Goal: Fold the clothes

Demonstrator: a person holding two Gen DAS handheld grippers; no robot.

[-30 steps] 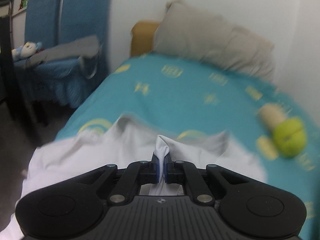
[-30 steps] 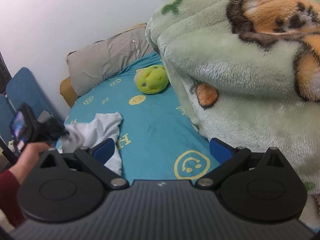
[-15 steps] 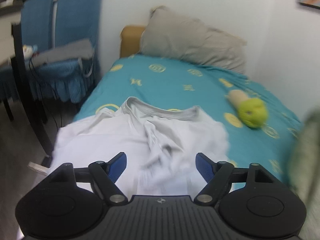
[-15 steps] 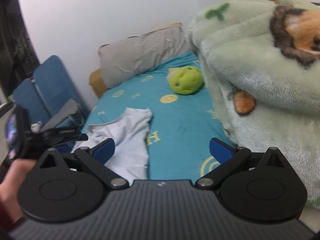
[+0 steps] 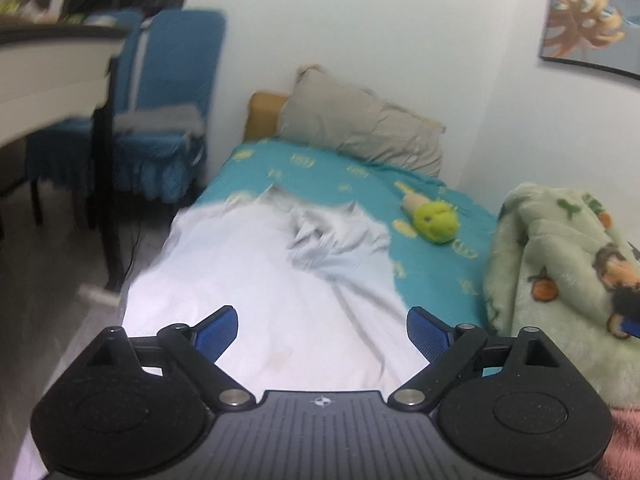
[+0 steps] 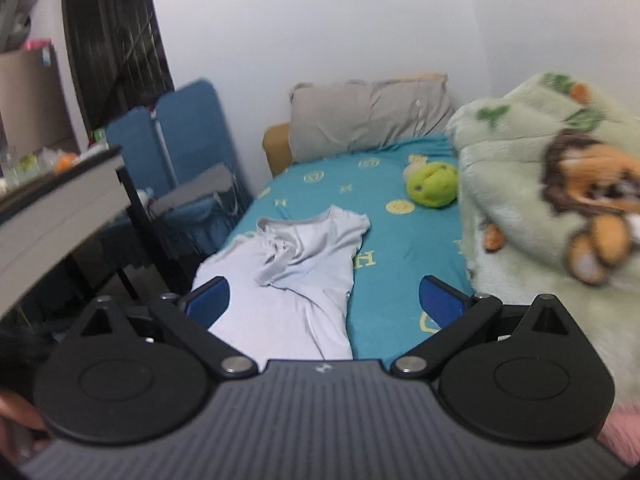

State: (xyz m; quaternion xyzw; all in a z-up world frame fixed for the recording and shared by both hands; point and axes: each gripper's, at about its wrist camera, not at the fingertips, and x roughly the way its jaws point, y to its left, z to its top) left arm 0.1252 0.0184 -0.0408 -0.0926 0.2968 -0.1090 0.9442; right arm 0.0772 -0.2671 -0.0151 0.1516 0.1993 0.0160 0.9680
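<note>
Bottom of frame: our left gripper, jaws just spread wide, grips nothing | our right gripper likewise gapes empty | centre: crumpled white cotton T-shirt lies loose on teal patterned bedsheet | beyond, right: round green plush toy | top: grey pillow.

The left gripper no longer pinches the white shirt; its jaws have just been opening and now stand wide, nothing between them. The shirt lies loose and rumpled on the bed. Both grippers sit farther back from it, the right gripper higher.
</note>
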